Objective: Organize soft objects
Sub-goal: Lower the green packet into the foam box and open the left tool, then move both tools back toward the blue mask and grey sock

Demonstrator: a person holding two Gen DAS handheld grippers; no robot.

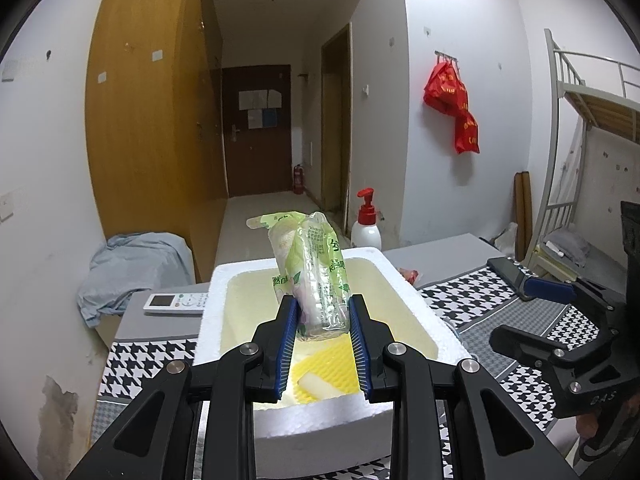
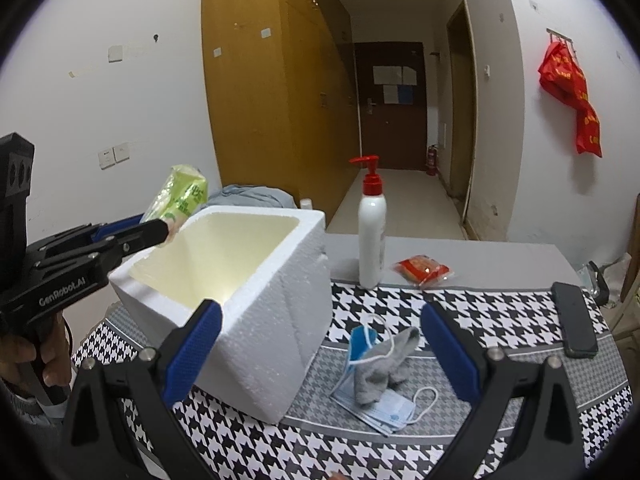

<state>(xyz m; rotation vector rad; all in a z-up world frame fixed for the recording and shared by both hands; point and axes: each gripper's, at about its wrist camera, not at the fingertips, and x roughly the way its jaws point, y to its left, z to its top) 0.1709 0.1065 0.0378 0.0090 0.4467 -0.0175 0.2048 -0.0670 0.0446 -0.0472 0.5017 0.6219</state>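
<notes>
The left gripper (image 1: 322, 320) was clamped on a soft green-and-clear plastic pack of tissues (image 1: 314, 268), held w/ its lower end pinched between the blue pads and the rest sticking up at centre frame, above the open white styrofoam box (image 1: 408, 292). In the right wrist view the same pack (image 2: 180, 194) sat at left, over the box's near-left rim rather than its middle. Inside the box, low centre in the left view, lay a yellow textured sponge-like piece (image 1: 332, 360).

The right gripper (image 2: 320, 344) was spread wide, holding nothing, at bottom centre, w/ a grey sock lying on blue face masks (image 2: 380, 368) showing between its fingers on the houndstooth cloth (image 2: 480, 300).

Risks, as I judge them: the grip was only on the pack's tail end, so slick film could slip or the pack could flop sideways. Letting go that close to the rim could land it on the edge and tip it outside. The light box might also shift if bumped. A white pump bottle w/ red top (image 2: 372, 224) stood near the box at upper centre; a careless swing could knock it over.
</notes>
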